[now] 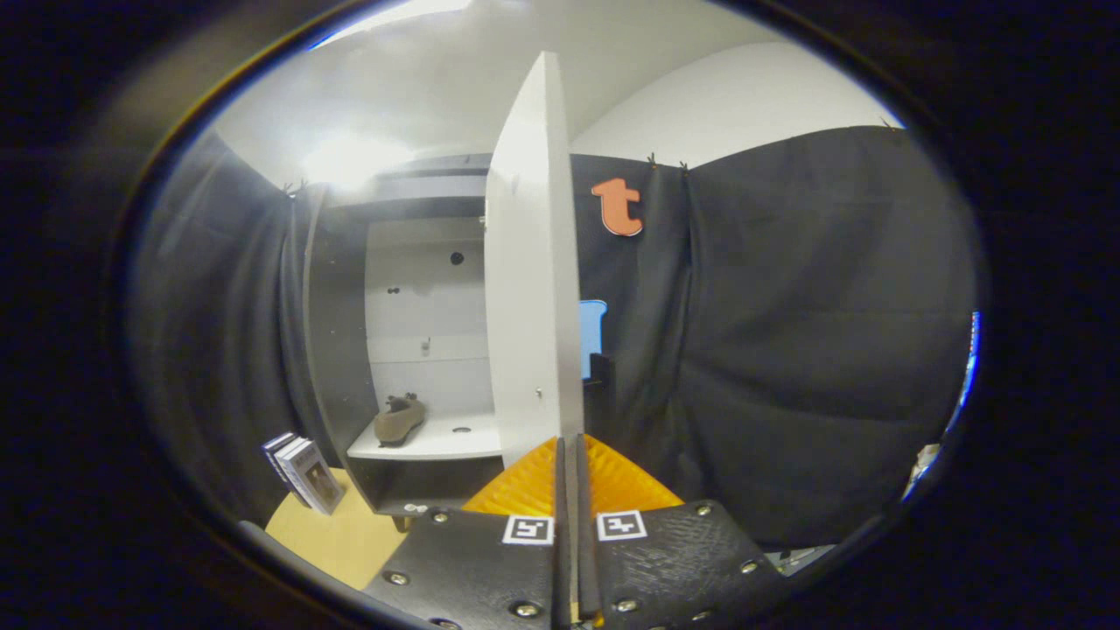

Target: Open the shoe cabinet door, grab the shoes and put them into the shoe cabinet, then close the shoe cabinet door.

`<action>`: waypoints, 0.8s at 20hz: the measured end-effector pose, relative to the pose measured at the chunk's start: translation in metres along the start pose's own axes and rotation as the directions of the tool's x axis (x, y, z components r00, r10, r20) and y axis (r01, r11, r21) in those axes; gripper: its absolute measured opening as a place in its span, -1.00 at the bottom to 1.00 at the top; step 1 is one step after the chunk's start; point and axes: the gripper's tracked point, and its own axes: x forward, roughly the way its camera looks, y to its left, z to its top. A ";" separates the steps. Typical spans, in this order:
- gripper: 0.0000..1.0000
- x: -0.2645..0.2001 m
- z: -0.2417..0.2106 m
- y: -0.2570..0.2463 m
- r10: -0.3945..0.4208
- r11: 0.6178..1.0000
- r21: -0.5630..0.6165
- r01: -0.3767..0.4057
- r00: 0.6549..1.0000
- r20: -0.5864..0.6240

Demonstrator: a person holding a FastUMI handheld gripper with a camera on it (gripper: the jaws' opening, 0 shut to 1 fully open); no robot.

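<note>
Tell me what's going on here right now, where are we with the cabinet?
The hand-held gripper has its two fingers closed on the edge of the white cabinet door, which stands wide open. Inside the shoe cabinet, a brown shoe already sits on the white shelf. A few books lean beside the cabinet on the wooden floor. The door is not yet closed.

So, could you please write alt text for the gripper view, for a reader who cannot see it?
The gripper is shut on the edge of the open white cabinet door. Beyond the door, one brown shoe lies on a white shelf inside the shoe cabinet; two small boxes stand on the floor beside it.
</note>
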 end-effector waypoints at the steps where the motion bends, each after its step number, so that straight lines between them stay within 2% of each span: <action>1: -0.92 0.000 -0.001 -0.001 0.003 1.000 0.001 -0.003 1.000 -0.001; 5: -0.92 -0.003 0.001 0.003 0.036 0.999 -0.004 -0.036 0.999 0.000; 7: -0.92 -0.008 -0.005 0.021 0.070 0.997 -0.010 -0.070 0.998 -0.005; 12: -0.92 -0.001 -0.053 0.078 0.163 0.986 -0.021 -0.166 0.982 -0.095; 16: -0.92 0.007 -0.102 0.126 0.235 0.968 -0.042 -0.247 0.954 -0.188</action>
